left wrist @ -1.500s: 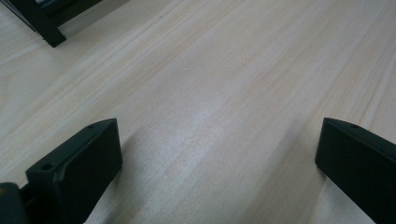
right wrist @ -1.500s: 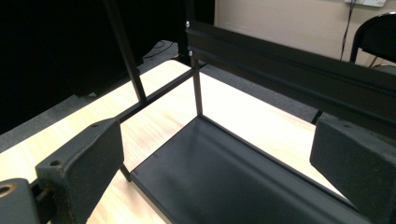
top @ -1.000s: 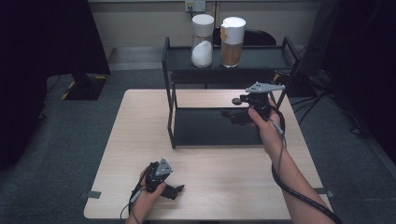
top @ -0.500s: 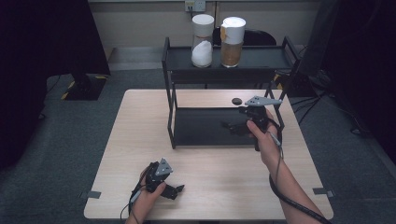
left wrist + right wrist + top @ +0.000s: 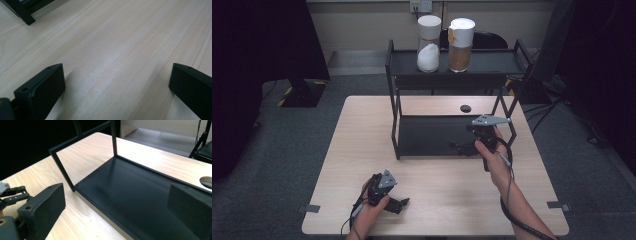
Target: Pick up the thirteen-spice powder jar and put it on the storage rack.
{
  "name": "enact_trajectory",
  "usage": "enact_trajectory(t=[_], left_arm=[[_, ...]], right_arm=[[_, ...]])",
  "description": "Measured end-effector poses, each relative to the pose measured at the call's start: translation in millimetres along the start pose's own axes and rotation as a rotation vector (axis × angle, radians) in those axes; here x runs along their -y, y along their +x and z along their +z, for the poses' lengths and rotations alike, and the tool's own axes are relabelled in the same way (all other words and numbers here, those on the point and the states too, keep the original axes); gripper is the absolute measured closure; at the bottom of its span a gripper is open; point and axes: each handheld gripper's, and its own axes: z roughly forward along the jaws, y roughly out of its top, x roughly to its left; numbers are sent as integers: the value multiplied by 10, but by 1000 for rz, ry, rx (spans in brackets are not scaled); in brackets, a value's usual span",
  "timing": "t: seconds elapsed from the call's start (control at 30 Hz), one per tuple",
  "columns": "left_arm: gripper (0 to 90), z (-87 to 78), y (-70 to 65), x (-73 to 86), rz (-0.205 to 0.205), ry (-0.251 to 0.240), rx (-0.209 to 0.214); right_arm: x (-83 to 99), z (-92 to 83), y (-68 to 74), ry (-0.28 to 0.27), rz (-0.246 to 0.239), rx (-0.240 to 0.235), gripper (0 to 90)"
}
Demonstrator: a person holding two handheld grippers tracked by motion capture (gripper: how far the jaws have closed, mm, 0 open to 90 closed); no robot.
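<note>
From the high view, a light wooden desk (image 5: 362, 150) carries a black metal two-tier shelf rack (image 5: 452, 90) toward its far side. The rack's long axis runs left to right across the desk, its open front facing the person. On its upper shelf stand two clear cylindrical jars with white lids, upright and just beside each other: the jar of white powder (image 5: 428, 44) on the left, the jar of brown powder (image 5: 460, 45) on the right. A small round dark hole (image 5: 465, 108) sits in the desk behind the rack's lower shelf. The left gripper (image 5: 399, 205) lies low on the near part of the desk, held in the person's left hand (image 5: 368, 212), pointing right. The right gripper (image 5: 459, 148), topped by a grey three-cornered plate, is held in the right hand (image 5: 494, 157) at the right front corner of the rack, pointing left over the lower shelf's front edge. Finger spread is hard to judge from here.

The left gripper view supplies that: its two black fingers (image 5: 40, 92) stand wide apart, released, with bare wood grain between them, and a black foot of the rack (image 5: 21, 11) shows at the top left corner.

The right gripper view shows its own fingers (image 5: 42, 207) likewise spread wide and holding nothing, hanging over the flat black lower shelf (image 5: 140, 195), whose length runs away diagonally. Thin black uprights (image 5: 113, 137) rise at the shelf's far end. The desk hole (image 5: 207, 182) appears at the right edge, and part of the other gripper (image 5: 10, 193) peeks in at the left.
</note>
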Motion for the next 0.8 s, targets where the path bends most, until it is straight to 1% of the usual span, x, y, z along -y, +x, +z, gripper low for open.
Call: enact_trajectory(t=[0.17,0.43,0.5,0.63,0.8], left_arm=[[0,0,0,0,0,0,0],[0,0,0,0,0,0,0],[0,0,0,0,0,0,0],[0,0,0,0,0,0,0],[0,0,0,0,0,0,0]], right_arm=[[127,3,-12,3,4,-6,10],[366,22,-78,12,43,-16,11],[404,16,-77,20,35,-5,9],[487,-4,-107,36,47,-2,10],[591,-50,-125,50,44,8,10]])
